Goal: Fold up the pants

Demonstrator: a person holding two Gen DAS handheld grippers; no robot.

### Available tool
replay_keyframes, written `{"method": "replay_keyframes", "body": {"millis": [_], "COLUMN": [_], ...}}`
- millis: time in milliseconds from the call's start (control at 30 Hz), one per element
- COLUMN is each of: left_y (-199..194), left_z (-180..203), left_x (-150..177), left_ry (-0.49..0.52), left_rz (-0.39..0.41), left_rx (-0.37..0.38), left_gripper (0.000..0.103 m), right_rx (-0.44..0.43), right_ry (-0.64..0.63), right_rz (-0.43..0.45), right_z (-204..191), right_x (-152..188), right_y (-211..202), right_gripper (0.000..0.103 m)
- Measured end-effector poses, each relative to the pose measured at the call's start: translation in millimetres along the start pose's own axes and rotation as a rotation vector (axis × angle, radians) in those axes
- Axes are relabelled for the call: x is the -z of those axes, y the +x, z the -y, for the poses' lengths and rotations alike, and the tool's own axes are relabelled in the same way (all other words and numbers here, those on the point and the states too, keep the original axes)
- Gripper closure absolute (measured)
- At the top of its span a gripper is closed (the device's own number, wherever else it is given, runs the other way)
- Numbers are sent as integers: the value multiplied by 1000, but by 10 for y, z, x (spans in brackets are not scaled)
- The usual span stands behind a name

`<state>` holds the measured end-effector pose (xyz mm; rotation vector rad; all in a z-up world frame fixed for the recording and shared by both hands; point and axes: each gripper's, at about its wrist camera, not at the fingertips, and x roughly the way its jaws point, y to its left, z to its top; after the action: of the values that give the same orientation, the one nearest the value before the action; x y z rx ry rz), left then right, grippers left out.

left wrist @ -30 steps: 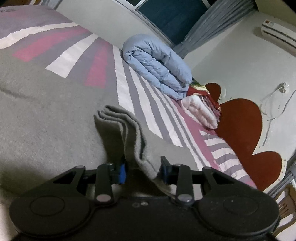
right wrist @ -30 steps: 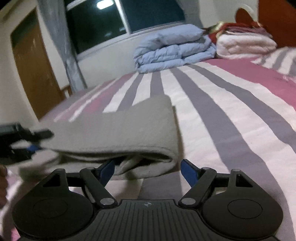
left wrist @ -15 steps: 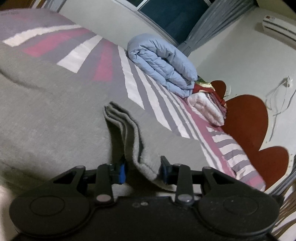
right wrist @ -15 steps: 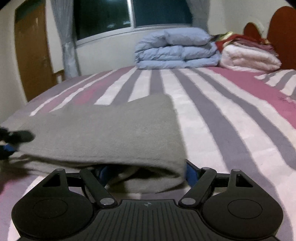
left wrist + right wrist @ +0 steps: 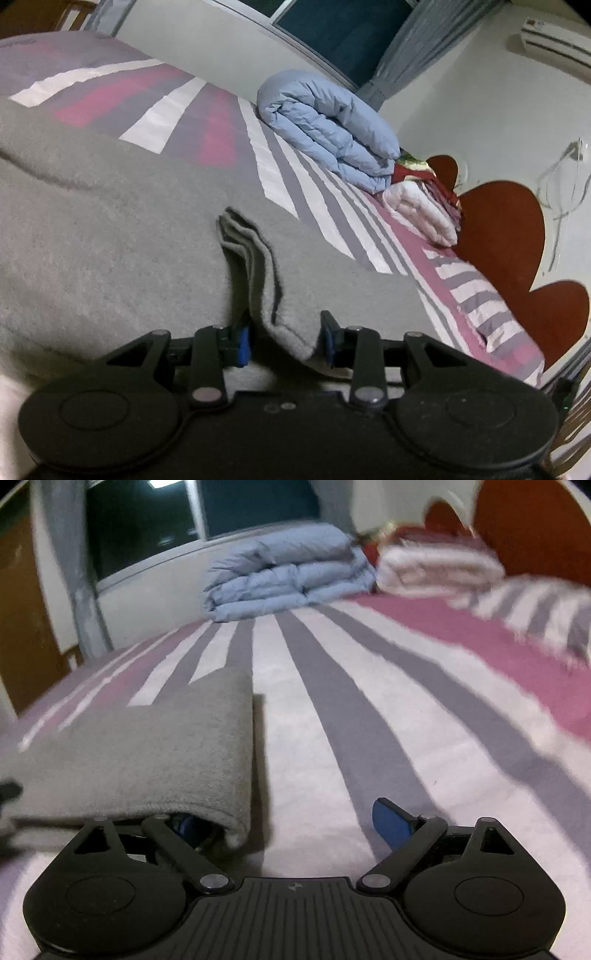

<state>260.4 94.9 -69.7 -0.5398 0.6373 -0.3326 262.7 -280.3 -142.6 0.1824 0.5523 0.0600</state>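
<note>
Pants [image 5: 147,760] hiding right tool [image 5: 291,825] finger, bedding blurred, left tool [image 5: 286,338] gripping fold

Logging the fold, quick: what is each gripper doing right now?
Left hand-held gripper: closed on the gray pants' edge.
Right hand-held gripper: open, holding nothing.

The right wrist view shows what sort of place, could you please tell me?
Most likely a home bedroom: a bed with a pink, grey and white striped cover, a folded pale blue quilt near a dark red wooden headboard, and a curtained window.
</note>
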Motion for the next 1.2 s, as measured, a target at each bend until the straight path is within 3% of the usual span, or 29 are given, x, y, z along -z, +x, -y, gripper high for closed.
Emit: {"method": "replay_keyframes", "body": {"millis": [367,467,567,667,733,800,833,900,933,967,1000,1033,1100,1133,1200], "left_y": [80,87,100,85,56,-10,-41,-120,-161,-190,-223,-256,-311,-337,-367], "left_z": [-92,-95,-90,-78,-52,-5,13,43,50,52,40,25,-10,-24,-30], "left_x": [15,22,24,22,18,2,-6,-15,-14,-17,-15,-16,-26,-33,-44], "left_ry": [28,21,25,23,36,72,90,131,154,167,177,179,174,175,194], "left_rz": [-38,-36,-36,-29,-20,-8,-5,5,9,12,16,19,24,27,24], "left_rx": [7,4,-1,-4,-31,-92,-123,-181,-212,-243,-263,-271,-283,-290,-313], "left_gripper": [75,73,72,69,67,59,54,44,31,26,26,26,26,26,26], "right_rx": [-50,13,-10,-61,-60,25,35,42,29,6,-37,-80,-177,-208,-252], "right_ry": [-29,-13,117,96,29,-69,-76,-54,-34,-15,-6,-8,-28,-36,-58], "right_rz": [-53,-57,18,89,83,-50,-69,-54,-19,29,78,113,141,125,84], "right_z": [73,175,371,260,118,5,14,41,57,66,52,22,-78,-155,-281], "right_x": [-29,-12,-82,-155,-140,-53,-14,-43,-81,-111,-159,-191,-231,-238,-222], "right_y": [-96,-224,-434,-490,-371,-75,-7,-57,-129,-229,-317,-378,-441,-417,-305], "right_gripper": [12,11,11,11,11,8,5,4,4,4,6,14,83,95,97]}}
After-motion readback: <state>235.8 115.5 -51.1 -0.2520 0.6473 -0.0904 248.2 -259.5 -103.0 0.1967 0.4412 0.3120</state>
